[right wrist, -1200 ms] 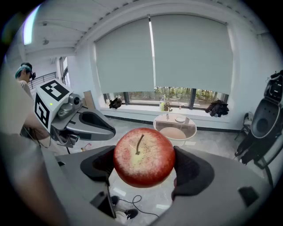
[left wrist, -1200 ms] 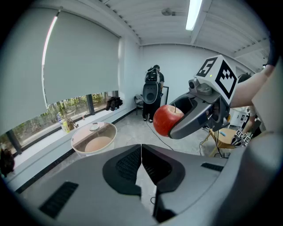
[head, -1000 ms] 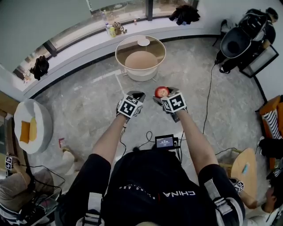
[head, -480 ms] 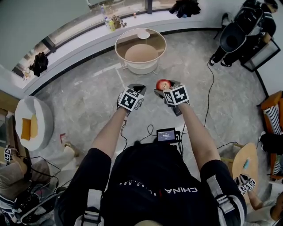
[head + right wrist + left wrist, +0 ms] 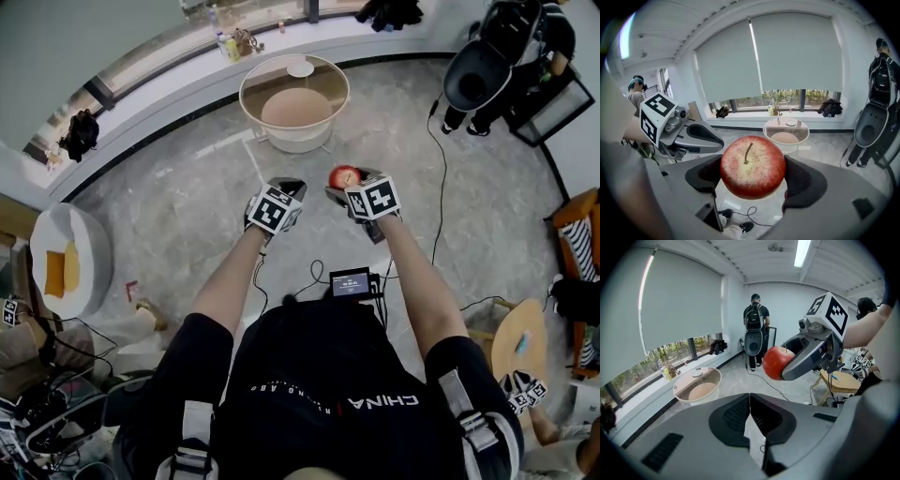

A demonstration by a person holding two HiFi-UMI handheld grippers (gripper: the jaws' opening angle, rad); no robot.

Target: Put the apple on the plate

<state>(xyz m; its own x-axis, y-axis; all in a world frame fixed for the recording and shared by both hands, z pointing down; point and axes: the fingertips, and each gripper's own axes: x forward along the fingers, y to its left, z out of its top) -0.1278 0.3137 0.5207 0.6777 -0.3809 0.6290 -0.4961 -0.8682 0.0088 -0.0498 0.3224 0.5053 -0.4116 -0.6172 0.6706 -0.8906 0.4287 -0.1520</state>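
Right gripper [image 5: 348,184] is clamped on the apple [image 5: 752,166]. The jaws are spread wide and press on both of its flanks, and the stem points up toward the gripper camera. The apple hangs in the air over the grey floor [image 5: 178,216], out in front of the operator's body and well apart from the table [image 5: 246,105].

Left gripper [image 5: 750,411] has its jaws together with nothing between them. I see it just beside the right one, on the left in the head view, and it isn't touching the apple.

The plate [image 5: 301,68] is small and white. It sits on the round glass table top near the far rim, on the side toward the window ledge [image 5: 187,70]. In both gripper views the table is ahead of the jaws and lower.

A black cable [image 5: 438,178] runs across the floor to the right of the grippers. A person with a backpack [image 5: 754,317] stands by the far wall in the left gripper view.
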